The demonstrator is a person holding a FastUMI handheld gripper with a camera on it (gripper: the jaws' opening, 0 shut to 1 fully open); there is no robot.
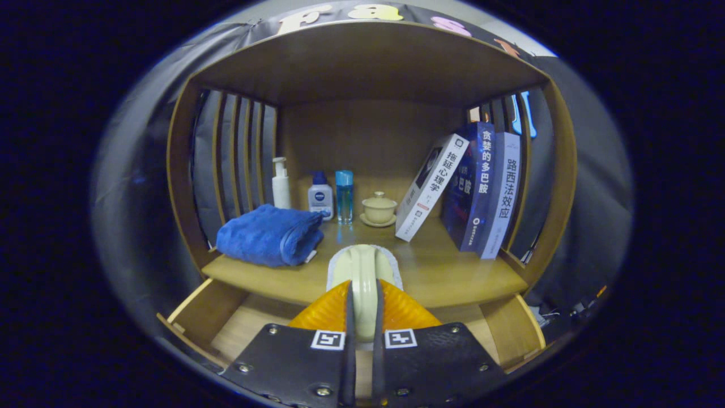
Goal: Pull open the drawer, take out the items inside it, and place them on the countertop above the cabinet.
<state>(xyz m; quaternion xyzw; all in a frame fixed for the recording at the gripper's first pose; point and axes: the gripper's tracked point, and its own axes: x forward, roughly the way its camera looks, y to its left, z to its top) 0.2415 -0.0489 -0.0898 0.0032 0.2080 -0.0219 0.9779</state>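
Note:
My gripper (362, 292) is shut on a pale brush-like item with a rounded handle and a white fuzzy rim (363, 265). It stands upright between my fingers, over the front edge of the wooden countertop (447, 272). Below the fingers the wooden drawer (207, 310) is pulled out; the fingers and the held item hide most of its inside, and the part I see holds nothing.
On the countertop, a folded blue towel (266, 235) lies to the left. At the back stand a white pump bottle (280, 184), a small white bottle (320, 197), a clear blue bottle (344, 195) and a lidded cup (379, 208). Three books (481, 192) lean at the right. Slatted sides and a top board enclose the shelf.

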